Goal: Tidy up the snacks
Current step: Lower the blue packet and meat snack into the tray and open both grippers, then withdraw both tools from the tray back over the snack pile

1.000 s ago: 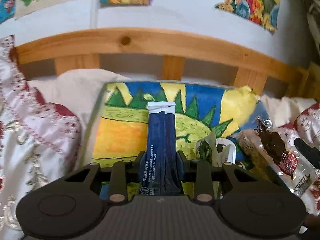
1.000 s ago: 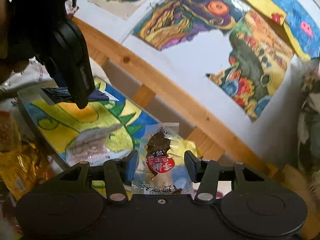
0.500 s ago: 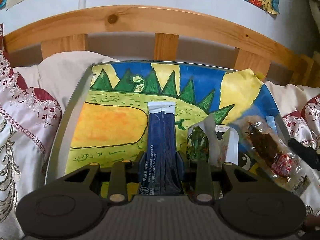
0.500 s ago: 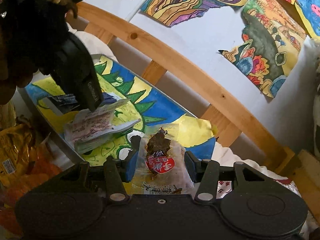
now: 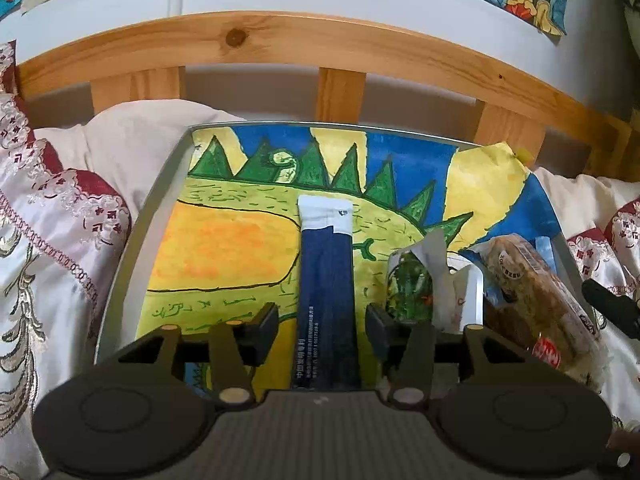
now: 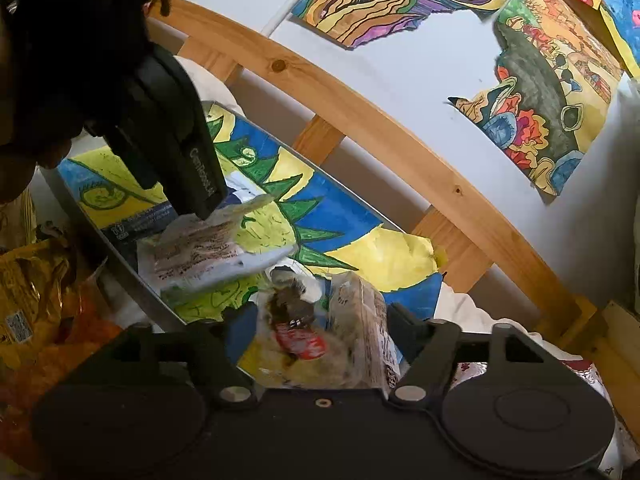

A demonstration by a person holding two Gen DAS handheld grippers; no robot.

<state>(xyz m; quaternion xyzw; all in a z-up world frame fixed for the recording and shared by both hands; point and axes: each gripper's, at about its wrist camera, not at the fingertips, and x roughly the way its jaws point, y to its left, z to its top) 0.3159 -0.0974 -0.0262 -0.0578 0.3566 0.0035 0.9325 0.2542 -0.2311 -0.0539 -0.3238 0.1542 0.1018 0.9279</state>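
A dark blue stick packet (image 5: 326, 272) with a white end lies on the painted tray (image 5: 160, 200). My left gripper (image 5: 322, 320) straddles it; the jaws are opening and a gap shows on each side of the packet. A clear packet (image 6: 316, 332) of brown snack with a red label rests on the tray's near right corner (image 6: 140, 276), between the fingers of my right gripper (image 6: 320, 320). Those jaws are opening too, and the pads stand off the packet. That packet (image 5: 532, 292) also shows at the right in the left wrist view.
A crumpled clear wrapper (image 5: 416, 280) with green contents lies between the two packets. A wooden bed rail (image 5: 320, 40) runs behind the tray, with pillows (image 5: 60, 220) on both sides. Yellow and orange snack bags (image 6: 28, 292) lie left of the tray.
Both grippers have gone from shut on their packets to open. The blue stick and the clear brown-snack packet now rest on the tray, and the clear packet has slumped down.
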